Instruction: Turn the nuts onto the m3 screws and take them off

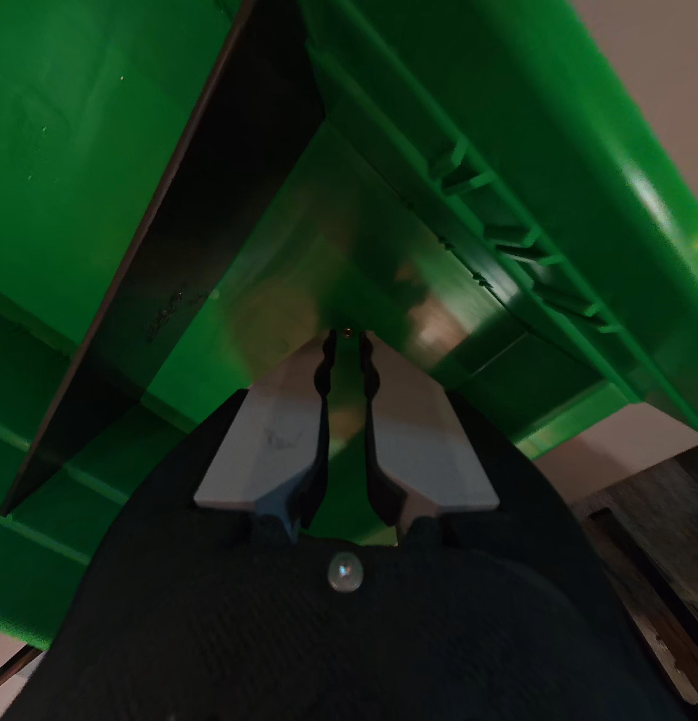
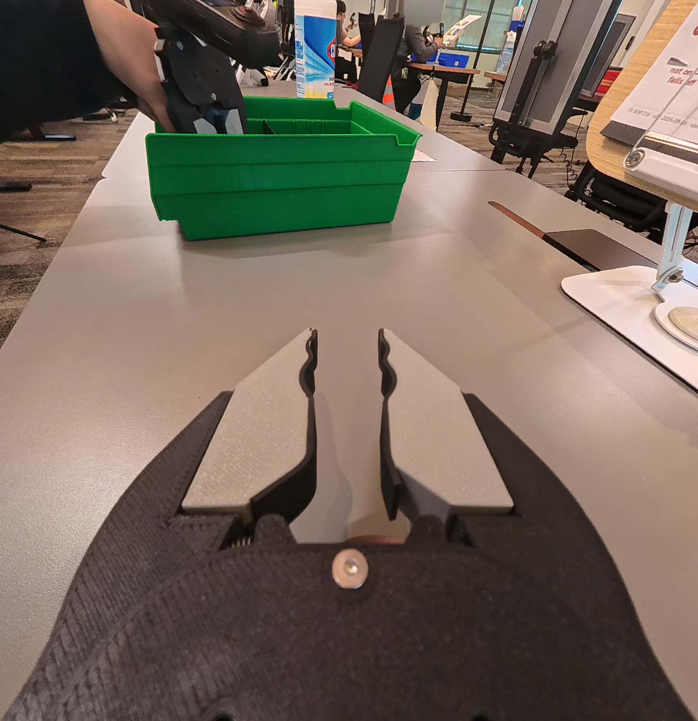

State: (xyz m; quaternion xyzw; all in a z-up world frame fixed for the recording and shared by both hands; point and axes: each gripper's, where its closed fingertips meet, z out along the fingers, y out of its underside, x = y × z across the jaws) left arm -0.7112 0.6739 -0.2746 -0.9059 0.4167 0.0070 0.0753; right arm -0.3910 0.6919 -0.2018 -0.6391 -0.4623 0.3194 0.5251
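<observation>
Left tongs [image 1: 347, 335] are down inside the green plastic parts bin [image 2: 277, 187], tips in a tight compartment corner between a black divider panel [image 1: 175, 249] and the bin's ribbed green wall [image 1: 495, 218]. Fingers are slightly parted, a narrow gap only. A tiny brass-coloured piece [image 1: 346, 332] sits right at the tips; too small and dim to tell if it is a nut or a screw, or whether the left tongs grip it. Very little side room in there: divider on one side, wall on the other, bin floor just ahead.

Right tongs [image 2: 347, 339] hover low over the grey tabletop [image 2: 222, 312], moderately open, holding nothing. They are at the near end, well apart from the bin, with bare surface all round the tips.

The bin stands toward the far end of the tabletop, nearer its left edge. In the right wrist view a person's hand [image 2: 144, 74] holds the left tongs [image 2: 218, 119] dipped into the bin's far left compartment. A white flat stand base [image 2: 628, 308] lies by the right tabletop edge, and a white and blue wipes canister [image 2: 315, 47] stands beyond the bin.
</observation>
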